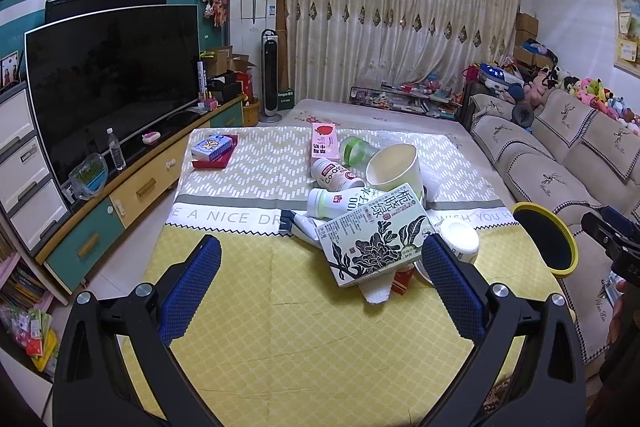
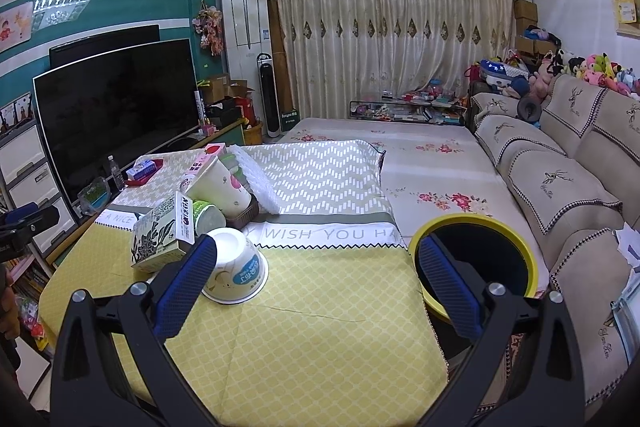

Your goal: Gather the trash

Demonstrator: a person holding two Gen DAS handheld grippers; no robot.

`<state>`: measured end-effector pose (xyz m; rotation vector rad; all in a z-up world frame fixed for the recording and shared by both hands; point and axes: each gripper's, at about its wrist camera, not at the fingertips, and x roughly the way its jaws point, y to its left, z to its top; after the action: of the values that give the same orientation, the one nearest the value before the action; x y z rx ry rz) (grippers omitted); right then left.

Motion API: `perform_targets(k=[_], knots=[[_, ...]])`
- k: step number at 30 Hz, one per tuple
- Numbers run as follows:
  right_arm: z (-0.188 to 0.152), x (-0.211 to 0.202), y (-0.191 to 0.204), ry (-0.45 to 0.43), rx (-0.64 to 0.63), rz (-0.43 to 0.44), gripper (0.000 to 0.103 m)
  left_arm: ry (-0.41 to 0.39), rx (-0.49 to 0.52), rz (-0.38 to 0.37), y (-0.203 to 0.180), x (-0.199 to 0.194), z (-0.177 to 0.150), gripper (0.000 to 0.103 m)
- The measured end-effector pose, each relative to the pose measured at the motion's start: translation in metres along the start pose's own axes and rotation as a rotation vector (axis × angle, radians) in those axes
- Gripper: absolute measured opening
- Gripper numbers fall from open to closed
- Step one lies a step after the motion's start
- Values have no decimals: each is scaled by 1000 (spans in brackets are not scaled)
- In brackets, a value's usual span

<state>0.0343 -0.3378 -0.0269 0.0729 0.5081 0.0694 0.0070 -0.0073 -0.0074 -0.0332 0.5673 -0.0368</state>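
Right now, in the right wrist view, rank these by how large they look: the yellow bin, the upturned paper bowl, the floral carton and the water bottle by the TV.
1. yellow bin, partly hidden by the right gripper
2. upturned paper bowl
3. floral carton, close to the bowl, so this order is unsure
4. water bottle, smallest, but also farthest away

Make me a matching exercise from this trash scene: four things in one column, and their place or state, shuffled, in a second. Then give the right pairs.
Things:
1. floral carton
2. white bowl
3. yellow-rimmed bin
4. blue box

Place or state:
A. upside down on the yellow cloth
B. beside the table's right edge, toward the sofa
C. on a red tray at the table's far left
D. lying tilted on top of the pile

Pairs: 1-D, 2-A, 3-B, 4-C
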Motion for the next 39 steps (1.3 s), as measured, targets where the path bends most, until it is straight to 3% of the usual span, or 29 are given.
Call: perform_targets(k=[39], knots=[[-4,8,-1,23,3,3,97,31,-8,-14,-2,12,-6,99]])
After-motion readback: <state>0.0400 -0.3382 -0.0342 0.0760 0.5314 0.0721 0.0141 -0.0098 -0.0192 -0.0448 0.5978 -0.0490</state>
